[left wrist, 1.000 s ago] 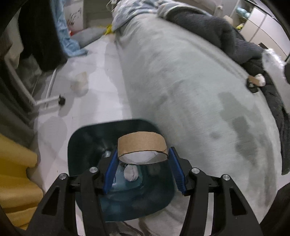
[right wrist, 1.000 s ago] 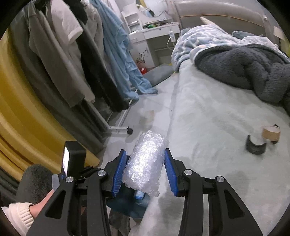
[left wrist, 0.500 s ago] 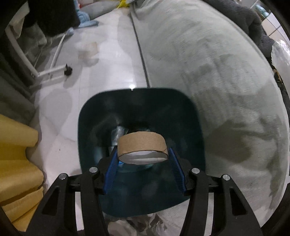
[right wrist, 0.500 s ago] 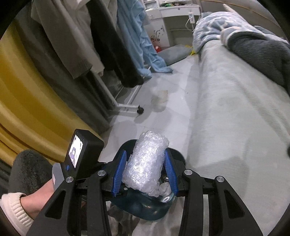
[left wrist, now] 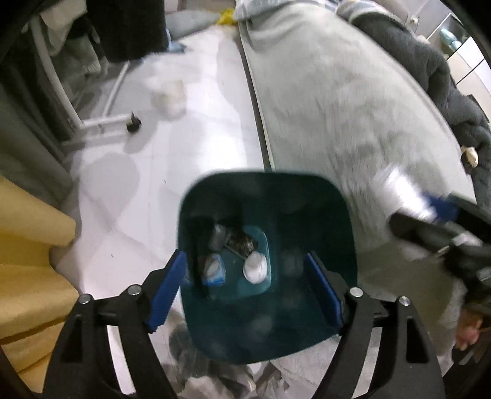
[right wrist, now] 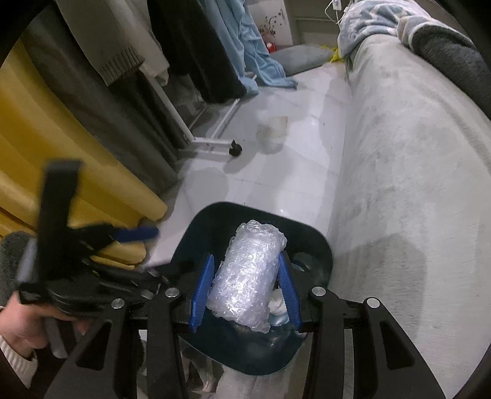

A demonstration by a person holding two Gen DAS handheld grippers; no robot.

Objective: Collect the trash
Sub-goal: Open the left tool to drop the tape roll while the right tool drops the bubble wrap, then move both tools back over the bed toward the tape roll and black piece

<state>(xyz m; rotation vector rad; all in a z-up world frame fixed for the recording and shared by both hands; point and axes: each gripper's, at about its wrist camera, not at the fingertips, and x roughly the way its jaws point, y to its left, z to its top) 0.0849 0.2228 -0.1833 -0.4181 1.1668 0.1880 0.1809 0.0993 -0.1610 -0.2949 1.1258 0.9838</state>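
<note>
Glossy white tiled floor (right wrist: 276, 172) beside a pale grey bed (right wrist: 408, 172). On the tiles: a dark teal trash bin (left wrist: 267, 196) hard against the bed's edge, a small whitish cup (right wrist: 274, 130), the castored white foot of a clothes rack (right wrist: 214, 144), and a grey cushion (right wrist: 299, 58) farther back. On the bed: a dark grey fleece blanket (left wrist: 429, 70) and a blue-and-white patterned blanket (right wrist: 368, 21) at the far end.

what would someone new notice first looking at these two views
The dark teal trash bin on the floor beside the grey bed fills the centre of both views. In the right wrist view, the right gripper clamps a shiny bubble wrap roll above the bin. The left gripper hangs open and empty over it.
</note>
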